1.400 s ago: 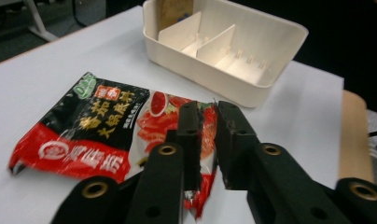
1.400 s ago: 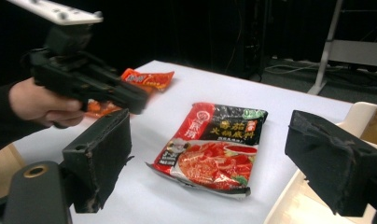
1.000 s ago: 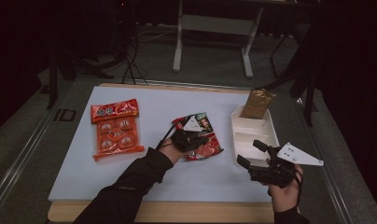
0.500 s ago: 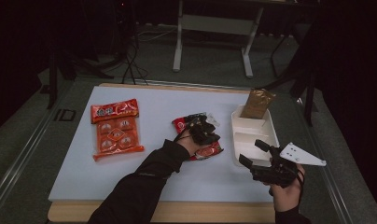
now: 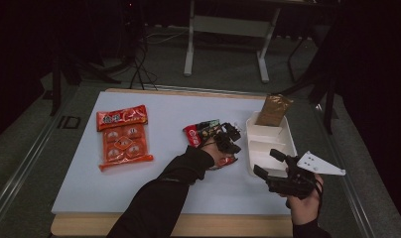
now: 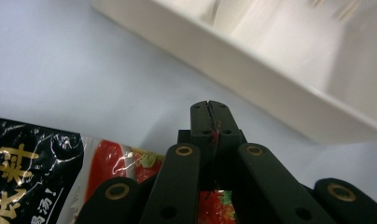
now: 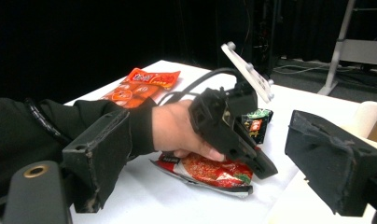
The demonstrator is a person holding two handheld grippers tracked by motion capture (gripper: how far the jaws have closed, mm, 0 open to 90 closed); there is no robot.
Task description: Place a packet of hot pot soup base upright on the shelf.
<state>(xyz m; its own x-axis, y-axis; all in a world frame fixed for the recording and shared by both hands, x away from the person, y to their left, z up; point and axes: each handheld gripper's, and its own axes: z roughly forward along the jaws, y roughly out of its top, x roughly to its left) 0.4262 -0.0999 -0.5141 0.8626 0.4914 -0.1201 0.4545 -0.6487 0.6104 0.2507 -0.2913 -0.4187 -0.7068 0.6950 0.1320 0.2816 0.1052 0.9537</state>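
Over the last second the left hand-held gripper (image 5: 230, 140) has carried the red noodle packet (image 5: 204, 133) rightward across the surface, from the middle toward the white divided tray (image 5: 288, 141). Its jaws, pinched on the packet's edge, now sit just beside the tray's near wall.

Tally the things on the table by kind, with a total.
Red snack packets: 2, orange-red multipack, red-and-black packet pinched by the left gripper
Brown pouch: 1
White divided tray: 1
Total: 4
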